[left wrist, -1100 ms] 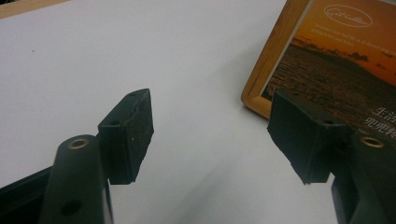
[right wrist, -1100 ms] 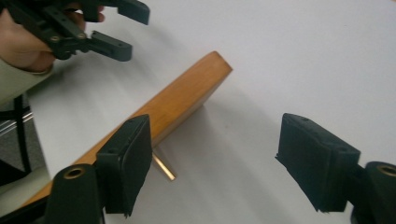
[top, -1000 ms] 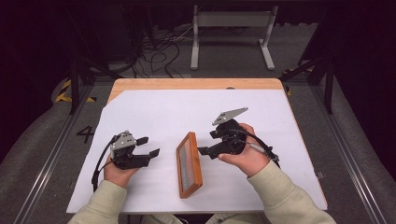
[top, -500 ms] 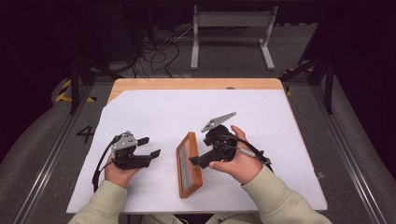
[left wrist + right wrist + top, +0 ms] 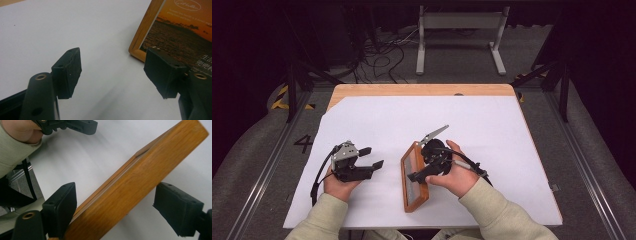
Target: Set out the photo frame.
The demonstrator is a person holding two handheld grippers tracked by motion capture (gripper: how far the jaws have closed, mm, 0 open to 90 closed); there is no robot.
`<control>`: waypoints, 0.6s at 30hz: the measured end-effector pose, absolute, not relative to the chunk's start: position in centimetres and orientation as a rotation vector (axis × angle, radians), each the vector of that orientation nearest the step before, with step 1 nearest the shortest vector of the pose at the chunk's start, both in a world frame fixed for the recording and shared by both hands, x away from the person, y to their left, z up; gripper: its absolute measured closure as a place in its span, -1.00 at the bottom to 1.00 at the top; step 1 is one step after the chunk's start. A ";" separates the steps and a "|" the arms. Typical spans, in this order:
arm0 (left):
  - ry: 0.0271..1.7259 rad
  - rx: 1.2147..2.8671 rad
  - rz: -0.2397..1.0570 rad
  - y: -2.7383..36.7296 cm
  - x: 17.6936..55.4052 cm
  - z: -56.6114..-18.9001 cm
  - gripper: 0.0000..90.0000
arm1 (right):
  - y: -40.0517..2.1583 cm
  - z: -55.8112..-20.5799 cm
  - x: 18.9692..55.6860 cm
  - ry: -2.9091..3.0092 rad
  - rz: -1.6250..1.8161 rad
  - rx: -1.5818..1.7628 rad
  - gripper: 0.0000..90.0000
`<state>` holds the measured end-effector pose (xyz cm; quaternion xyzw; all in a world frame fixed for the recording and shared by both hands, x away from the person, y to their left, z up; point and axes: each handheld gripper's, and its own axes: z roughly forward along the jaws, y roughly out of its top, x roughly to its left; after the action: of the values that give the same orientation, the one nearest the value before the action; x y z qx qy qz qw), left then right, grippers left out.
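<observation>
The right gripper [image 5: 418, 176], jaws apart, is straddling the picture frame's [image 5: 414, 180] stiff wooden edge near the table's [image 5: 492, 120] front edge; its glazed face is looking fragile. The left gripper [image 5: 371, 158] is waiting agape.

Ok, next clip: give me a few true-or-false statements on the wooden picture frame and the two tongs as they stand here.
1. The orange-brown wooden picture frame lies on the white sheet covering the table. True.
2. The right tongs are shut tight on the frame. False: they are open, with the frame's wooden edge between the two pads and a gap showing at one pad.
3. The left tongs are open and hold nothing. True.
4. The frame holds a blank white card. False: the left gripper view shows a sunset sea picture with lettering.
5. The left tongs sit on top of the frame. False: they are off to its side, over the sheet.
</observation>
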<state>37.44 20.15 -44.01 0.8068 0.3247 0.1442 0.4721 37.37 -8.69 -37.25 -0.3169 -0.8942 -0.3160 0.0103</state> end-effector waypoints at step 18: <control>0.790 1.982 0.359 20.1 37.5 -44.1 -0.33 | -7.4 -38.3 37.7 -2.735 -0.842 -1.040 -0.16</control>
<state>37.47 20.09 -44.06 0.8087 0.3224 0.1465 0.4697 37.69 -7.37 -38.32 -0.3411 -0.8972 -0.2762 0.0484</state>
